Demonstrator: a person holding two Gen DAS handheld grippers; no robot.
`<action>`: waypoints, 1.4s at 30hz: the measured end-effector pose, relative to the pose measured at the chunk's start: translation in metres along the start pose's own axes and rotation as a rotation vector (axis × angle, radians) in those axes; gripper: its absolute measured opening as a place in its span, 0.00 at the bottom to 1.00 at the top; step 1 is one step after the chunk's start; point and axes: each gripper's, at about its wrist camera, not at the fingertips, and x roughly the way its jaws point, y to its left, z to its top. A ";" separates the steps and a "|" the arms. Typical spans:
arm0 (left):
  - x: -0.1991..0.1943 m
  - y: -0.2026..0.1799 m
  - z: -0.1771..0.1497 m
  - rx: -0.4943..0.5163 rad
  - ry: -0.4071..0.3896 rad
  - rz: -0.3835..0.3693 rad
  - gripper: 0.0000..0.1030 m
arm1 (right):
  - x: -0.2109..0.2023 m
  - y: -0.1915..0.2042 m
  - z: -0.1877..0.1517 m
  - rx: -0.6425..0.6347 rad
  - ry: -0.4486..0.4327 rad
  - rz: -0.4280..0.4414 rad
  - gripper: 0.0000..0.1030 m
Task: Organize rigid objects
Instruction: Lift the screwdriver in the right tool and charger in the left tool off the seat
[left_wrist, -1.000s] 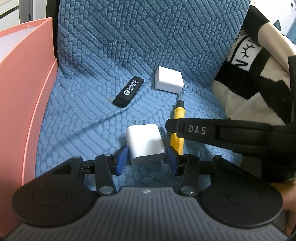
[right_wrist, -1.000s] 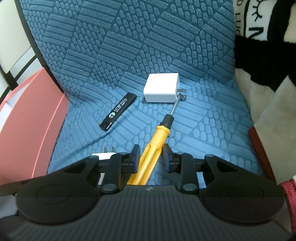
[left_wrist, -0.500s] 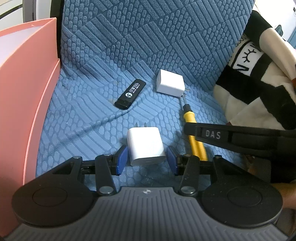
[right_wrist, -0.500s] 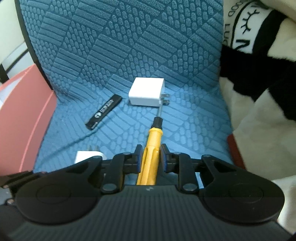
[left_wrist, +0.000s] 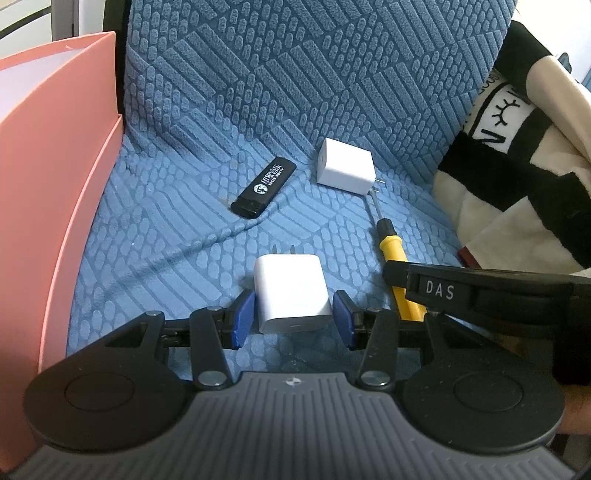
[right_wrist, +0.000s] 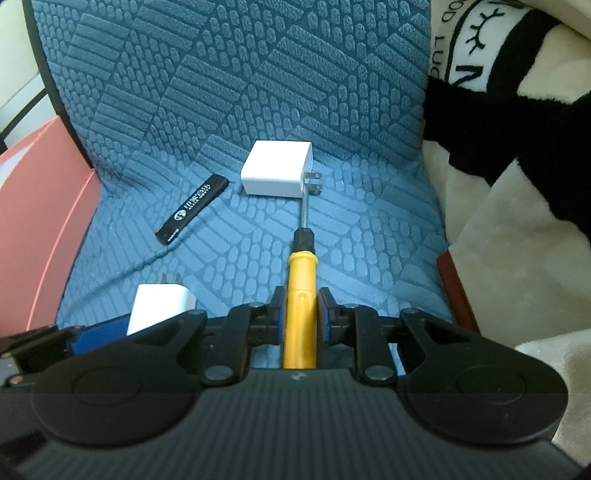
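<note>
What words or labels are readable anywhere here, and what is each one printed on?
"DAS": on the right gripper, seen from the left wrist camera.
"N", beneath an eyelash drawing: on the black-and-cream blanket.
"LUC", cut off: the same blanket, right wrist view.
White logo and characters on the black lighter: too small to read.

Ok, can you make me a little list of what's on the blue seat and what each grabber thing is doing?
surface: blue textured seat cover
left hand-held gripper: open, blue pads either side of the near white charger, small gaps showing
right hand-held gripper: shut on the yellow screwdriver handle
far white charger: lying by the screwdriver tip
black lighter: lying alone on the seat
pink box: at the left edge
striped blanket: on the right
</note>
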 end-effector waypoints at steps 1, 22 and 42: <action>0.000 -0.001 0.000 0.005 -0.001 0.002 0.50 | 0.002 -0.001 0.000 0.004 0.006 0.000 0.22; -0.041 0.003 -0.038 0.024 0.022 -0.004 0.49 | -0.039 0.006 -0.037 0.052 0.013 0.025 0.21; -0.102 0.020 -0.106 0.019 0.079 0.022 0.49 | -0.102 0.027 -0.117 0.173 0.055 0.039 0.21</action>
